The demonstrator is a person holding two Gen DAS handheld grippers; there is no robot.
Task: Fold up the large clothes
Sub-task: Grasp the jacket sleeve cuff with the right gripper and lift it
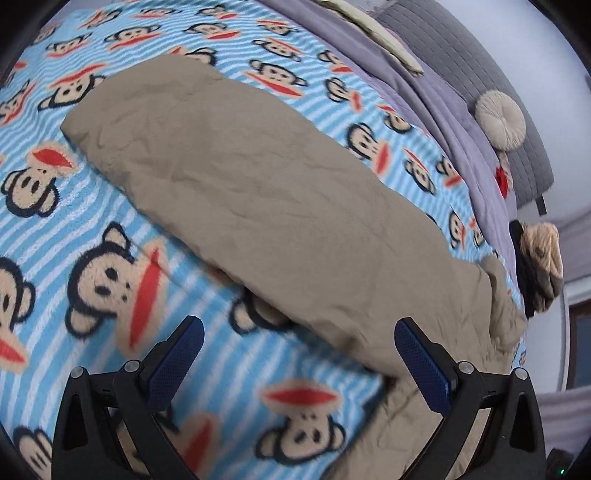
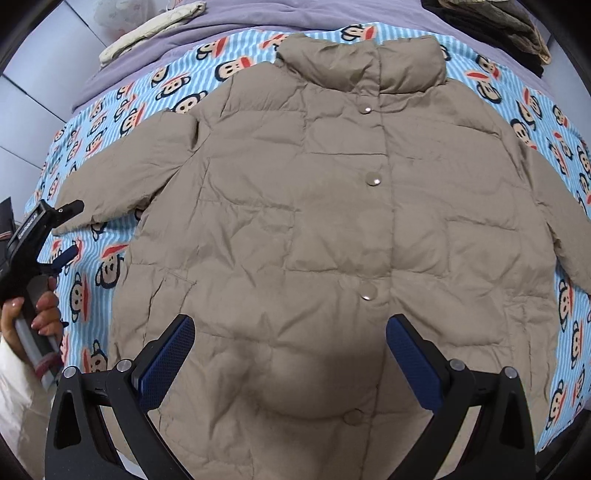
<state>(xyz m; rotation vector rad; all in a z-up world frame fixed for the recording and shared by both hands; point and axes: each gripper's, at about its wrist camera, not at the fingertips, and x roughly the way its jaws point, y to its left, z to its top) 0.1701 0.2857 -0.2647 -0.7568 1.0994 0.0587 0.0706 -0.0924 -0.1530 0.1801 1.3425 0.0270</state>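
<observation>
A tan puffer jacket [image 2: 314, 221] lies flat, front up, snaps closed, collar at the far side, both sleeves spread out on a blue monkey-print blanket [image 2: 85, 280]. My right gripper [image 2: 290, 339] is open and empty above the jacket's lower front. In the left wrist view one sleeve [image 1: 258, 192] stretches diagonally across the blanket [image 1: 92, 221]. My left gripper [image 1: 299, 343] is open and empty, just above the sleeve's near edge. It also shows in the right wrist view [image 2: 62, 236], beside the left sleeve cuff.
A purple quilt [image 2: 221, 33] covers the far part of the bed, with a folded cream cloth [image 2: 151, 26] on it. Dark folded clothes [image 2: 491, 22] lie at the far right. A round cushion [image 1: 500, 120] and a grey headboard [image 1: 480, 66] are beyond the blanket.
</observation>
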